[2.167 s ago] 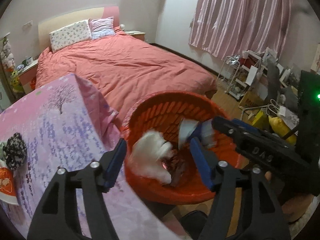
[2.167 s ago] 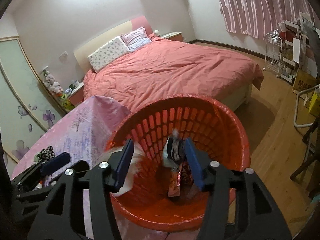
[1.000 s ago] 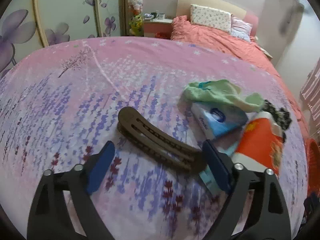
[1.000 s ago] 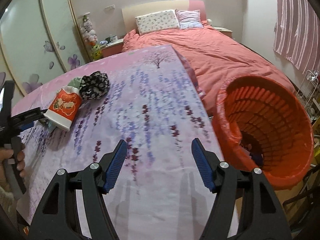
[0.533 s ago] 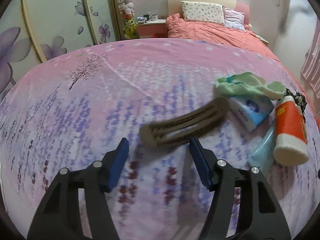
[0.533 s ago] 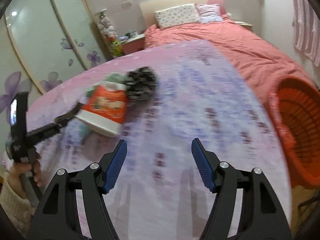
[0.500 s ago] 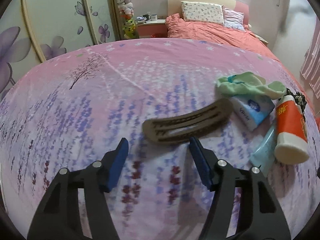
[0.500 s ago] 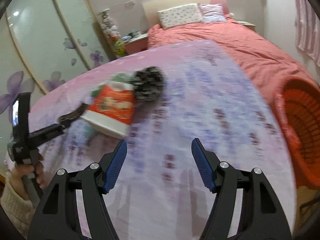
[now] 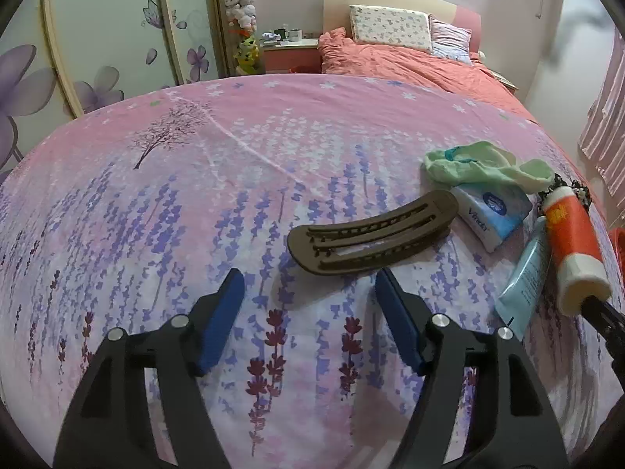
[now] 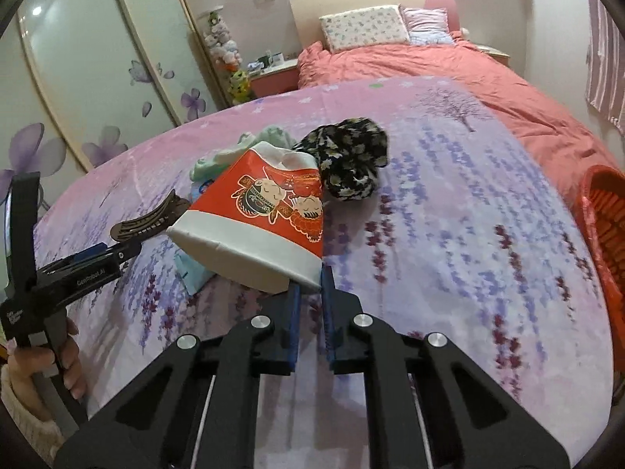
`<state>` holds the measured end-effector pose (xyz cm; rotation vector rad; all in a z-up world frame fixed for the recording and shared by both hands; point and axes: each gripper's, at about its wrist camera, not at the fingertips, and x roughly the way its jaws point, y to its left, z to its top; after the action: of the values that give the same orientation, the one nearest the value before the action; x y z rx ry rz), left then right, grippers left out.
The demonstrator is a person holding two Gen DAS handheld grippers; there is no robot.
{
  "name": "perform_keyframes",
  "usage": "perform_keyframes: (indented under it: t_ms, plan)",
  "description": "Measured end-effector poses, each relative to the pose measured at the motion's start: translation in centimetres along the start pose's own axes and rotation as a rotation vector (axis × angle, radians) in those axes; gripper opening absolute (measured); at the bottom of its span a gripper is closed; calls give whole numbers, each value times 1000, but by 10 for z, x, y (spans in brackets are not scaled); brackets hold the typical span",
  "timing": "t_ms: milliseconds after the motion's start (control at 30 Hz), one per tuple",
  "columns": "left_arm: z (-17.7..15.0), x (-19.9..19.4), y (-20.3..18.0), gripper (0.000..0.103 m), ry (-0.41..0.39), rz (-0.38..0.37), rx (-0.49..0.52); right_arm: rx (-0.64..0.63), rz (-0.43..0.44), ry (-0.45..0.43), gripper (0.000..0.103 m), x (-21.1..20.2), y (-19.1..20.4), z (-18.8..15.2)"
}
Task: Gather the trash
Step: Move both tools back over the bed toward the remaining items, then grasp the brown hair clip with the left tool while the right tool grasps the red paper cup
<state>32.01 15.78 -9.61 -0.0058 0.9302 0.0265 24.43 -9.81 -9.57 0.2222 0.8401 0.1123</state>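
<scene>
Bedroom bench under a pink lavender-print cloth [image 9: 164, 211], clutter near both hand-held grippers.

Right hand-held gripper [image 10: 309, 273] has its blue pads nearly together, pinching the white rim of a crushed red paper cup [image 10: 265, 211]; the cup lies on its side, its long axis running away from the gripper, wide mouth toward it and narrow base pointing at a black floral scrunchie [image 10: 351, 164] just beyond. Left hand-held gripper [image 9: 308, 285] has its jaws opening, with nothing between the pads; a brown hair clip [image 9: 371, 230] lies just ahead, long axis crosswise and tilted up to the right. Right of the clip lie a tissue pack [image 9: 492, 211], a green cloth [image 9: 480, 164] and a pale blue tube [image 9: 523, 273]. An orange basket [image 10: 601, 226] stands off the right gripper's far right.
</scene>
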Motion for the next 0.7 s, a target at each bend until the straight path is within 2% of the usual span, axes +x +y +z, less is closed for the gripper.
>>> perform_keyframes:
  t_ms: [133,233,367,467,567,700]
  plan:
    - [-1,-2,4,69,-8,-16,-17,21,-37,-35,10,-21,-20,-8]
    - [-3,-5,9,75,-15,-30,-17,33,-108,-77,9,-39,-39,-11]
    - [1,-11,6,84,-53,4,36,56,-133,-61,9,-41,-56,-11]
    - [10,-18,-1,89,-90,26,98,60,-128,-33,10,-37,-61,-14]
    - [19,-20,-16,94,-123,47,213,64,-120,-12,12,-31,-64,-17]
    - [24,-4,-41,95,-119,117,415,80,-105,8,18,-28,-66,-22]
